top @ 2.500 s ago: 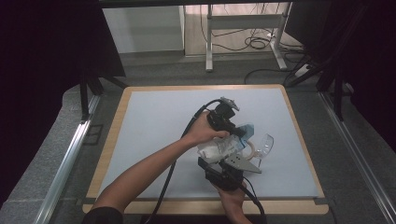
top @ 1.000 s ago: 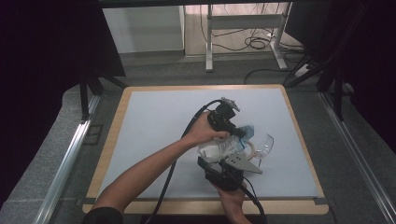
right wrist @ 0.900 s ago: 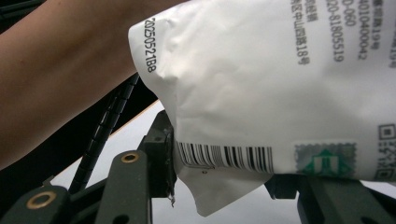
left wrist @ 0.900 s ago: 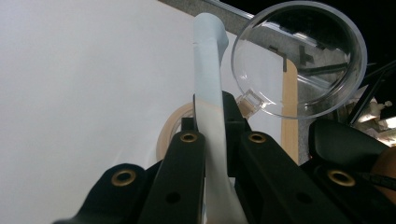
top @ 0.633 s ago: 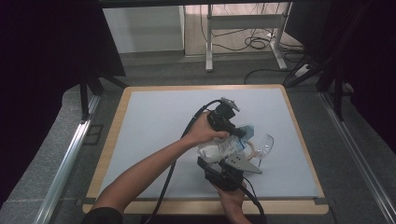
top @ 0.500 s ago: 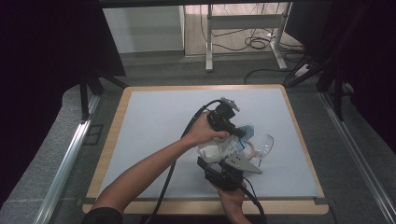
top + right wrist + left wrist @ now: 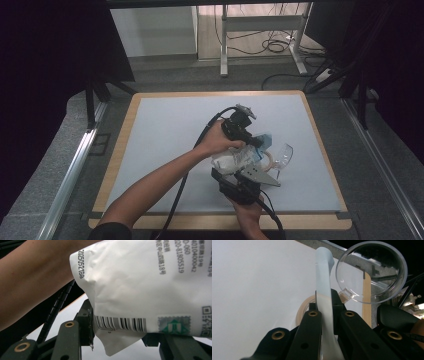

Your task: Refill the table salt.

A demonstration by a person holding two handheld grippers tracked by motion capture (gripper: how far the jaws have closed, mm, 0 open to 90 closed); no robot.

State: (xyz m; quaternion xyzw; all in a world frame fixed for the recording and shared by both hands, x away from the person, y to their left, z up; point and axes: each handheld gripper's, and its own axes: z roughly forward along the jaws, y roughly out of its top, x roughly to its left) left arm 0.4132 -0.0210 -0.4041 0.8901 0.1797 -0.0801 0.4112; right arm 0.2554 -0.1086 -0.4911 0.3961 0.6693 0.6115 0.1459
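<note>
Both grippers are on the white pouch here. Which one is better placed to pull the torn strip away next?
Left, probably. The left gripper is shut on the pale strip that rises between its jaws, while the right gripper clamps the white pouch at its barcode edge, anchoring it.

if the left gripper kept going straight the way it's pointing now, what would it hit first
Probably the clear round lid. The left gripper is shut on a pale strip, and in its own view the lid sits just ahead and slightly to one side of the jaws, above the tape roll. Depth is hard to judge.
</note>
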